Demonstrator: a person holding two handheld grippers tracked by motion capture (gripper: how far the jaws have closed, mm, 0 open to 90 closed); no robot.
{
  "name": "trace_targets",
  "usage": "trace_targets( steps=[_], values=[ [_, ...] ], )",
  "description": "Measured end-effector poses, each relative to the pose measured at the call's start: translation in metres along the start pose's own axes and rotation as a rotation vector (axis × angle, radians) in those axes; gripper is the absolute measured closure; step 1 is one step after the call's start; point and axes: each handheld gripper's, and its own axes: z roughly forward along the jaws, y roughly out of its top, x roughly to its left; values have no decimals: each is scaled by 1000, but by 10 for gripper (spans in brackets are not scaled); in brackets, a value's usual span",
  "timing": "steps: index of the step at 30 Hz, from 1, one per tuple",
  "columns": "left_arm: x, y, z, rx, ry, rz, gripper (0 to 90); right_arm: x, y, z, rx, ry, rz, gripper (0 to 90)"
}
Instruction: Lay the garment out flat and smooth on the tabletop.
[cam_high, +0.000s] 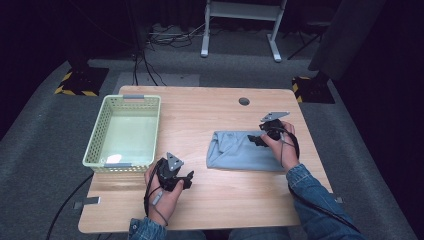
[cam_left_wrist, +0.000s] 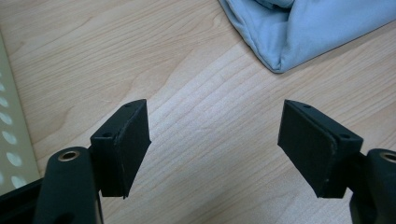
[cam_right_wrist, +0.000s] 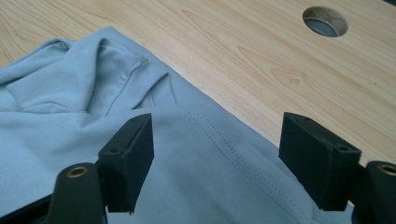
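A folded light-blue garment (cam_high: 245, 151) lies on the right half of the wooden table (cam_high: 210, 200). My right gripper (cam_high: 256, 140) hovers over its far right part, jaws wide apart; in the right gripper view the garment (cam_right_wrist: 116, 140) spreads beneath the open gripper (cam_right_wrist: 217, 161), its hemmed edge running between the jaws, and no pad presses on cloth. My left gripper (cam_high: 189, 179) rests near the front left of the table, open over bare wood (cam_left_wrist: 215, 149), with a corner of the garment (cam_left_wrist: 299, 32) farther off.
A pale green plastic basket (cam_high: 95, 140) stands at the table's left side, and its wall (cam_left_wrist: 11, 140) borders the left gripper view. A round cable hole (cam_high: 244, 101) sits near the table's far edge. Table legs and cables lie on the floor beyond.
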Motion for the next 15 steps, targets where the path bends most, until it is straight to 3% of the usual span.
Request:
trace_targets(
  steps=[9,12,13,15],
  values=[
    [1,-1,0,-3,2,-2,246,0,0,20,22,26,-9,284],
    [1,-1,0,-2,0,1,246,0,-1,29,40,57,-24,423],
    [1,-1,0,-2,-1,1,246,0,-1,31,49,75,-31,501],
    [1,-2,0,-2,-2,1,246,-1,-2,31,50,130,-33,746]
  ],
)
